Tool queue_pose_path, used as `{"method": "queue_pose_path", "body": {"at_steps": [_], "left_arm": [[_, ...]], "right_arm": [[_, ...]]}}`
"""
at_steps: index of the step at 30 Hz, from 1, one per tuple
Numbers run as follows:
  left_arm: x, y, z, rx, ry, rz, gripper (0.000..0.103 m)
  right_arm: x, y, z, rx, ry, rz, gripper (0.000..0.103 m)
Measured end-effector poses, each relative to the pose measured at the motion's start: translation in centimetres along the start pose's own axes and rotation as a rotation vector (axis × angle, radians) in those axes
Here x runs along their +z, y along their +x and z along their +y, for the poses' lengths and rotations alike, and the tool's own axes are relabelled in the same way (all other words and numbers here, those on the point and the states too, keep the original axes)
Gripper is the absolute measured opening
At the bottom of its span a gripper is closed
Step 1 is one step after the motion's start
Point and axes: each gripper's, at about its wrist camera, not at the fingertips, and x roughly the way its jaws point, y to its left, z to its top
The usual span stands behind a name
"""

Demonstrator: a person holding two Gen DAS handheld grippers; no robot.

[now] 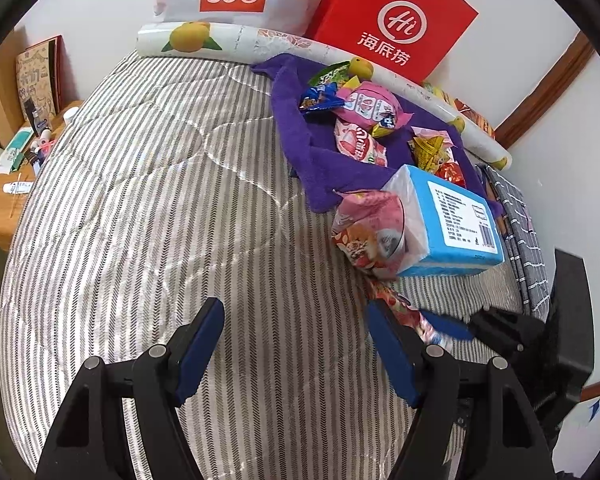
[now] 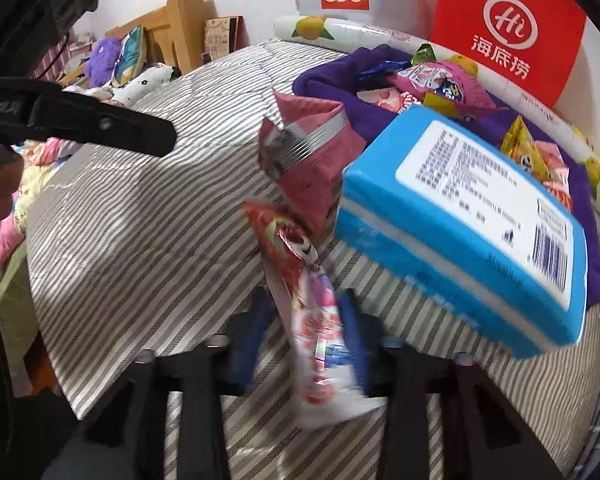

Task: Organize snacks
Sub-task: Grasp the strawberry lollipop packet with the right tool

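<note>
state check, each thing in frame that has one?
left gripper: open, empty, over the striped quilt
right gripper: shut on snack packet
blue box: tilted, leaning on pink bag
purple towel: spread out, snacks piled on it
paper roll: rolled up, against the wall

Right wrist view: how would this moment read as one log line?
right gripper: shut on snack packet | left gripper: open, empty | blue box: beside
</note>
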Motion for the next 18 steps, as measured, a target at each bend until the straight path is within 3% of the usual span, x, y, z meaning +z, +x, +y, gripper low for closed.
{"method": "queue_pose_path", "body": {"at_steps": [10, 18], "left_arm": [[0.8, 0.9, -3.3, -0.056, 0.044, -0.021, 0.072], [3.0, 2.6, -4.3, -0.099, -0.007, -0.038, 0.073]], "right_arm": [[-4.3, -3.8, -1.5, -0.028, 0.186, -0.056, 0.023], [-7.7, -6.9, -5.8, -0.186, 0.369, -0.089, 0.023]]}}
